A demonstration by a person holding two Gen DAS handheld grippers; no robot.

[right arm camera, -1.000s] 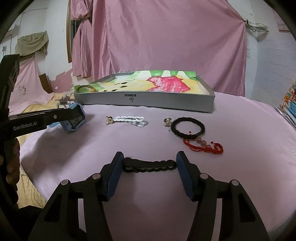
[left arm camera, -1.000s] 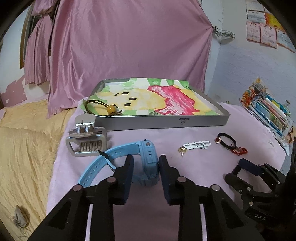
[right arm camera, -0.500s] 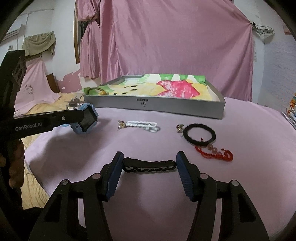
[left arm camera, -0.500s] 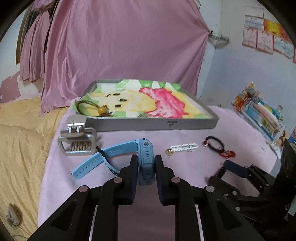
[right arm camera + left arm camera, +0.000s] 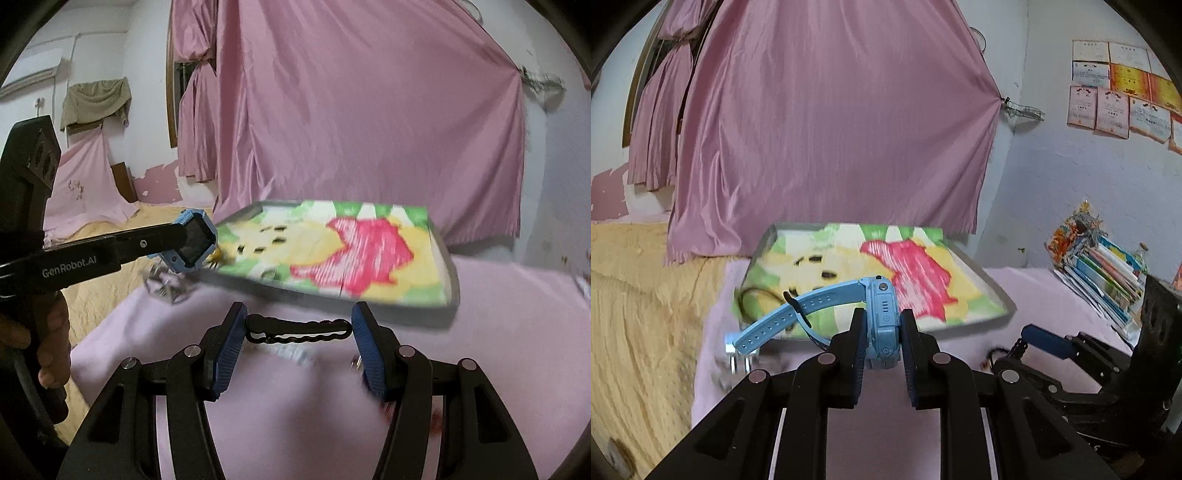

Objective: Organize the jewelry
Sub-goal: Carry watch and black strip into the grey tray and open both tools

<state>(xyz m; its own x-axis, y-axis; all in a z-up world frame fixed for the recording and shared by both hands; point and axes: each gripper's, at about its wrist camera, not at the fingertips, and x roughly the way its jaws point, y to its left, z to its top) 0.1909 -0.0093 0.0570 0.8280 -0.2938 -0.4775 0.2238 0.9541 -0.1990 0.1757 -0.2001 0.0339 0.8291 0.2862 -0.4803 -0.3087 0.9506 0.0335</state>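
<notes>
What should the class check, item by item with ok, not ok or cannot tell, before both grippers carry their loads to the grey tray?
1. Left gripper clamps the light blue plastic smartwatch by its case: ok.
2. Watch strap hangs clear of the table: ok.
3. Right gripper holds the black wavy hair clip end to end between its pads: ok.
4. Grey tray with cartoon lining has bare lining: ok.
5. Grippers apart: ok.
6. Clip grip firm: cannot tell.
</notes>
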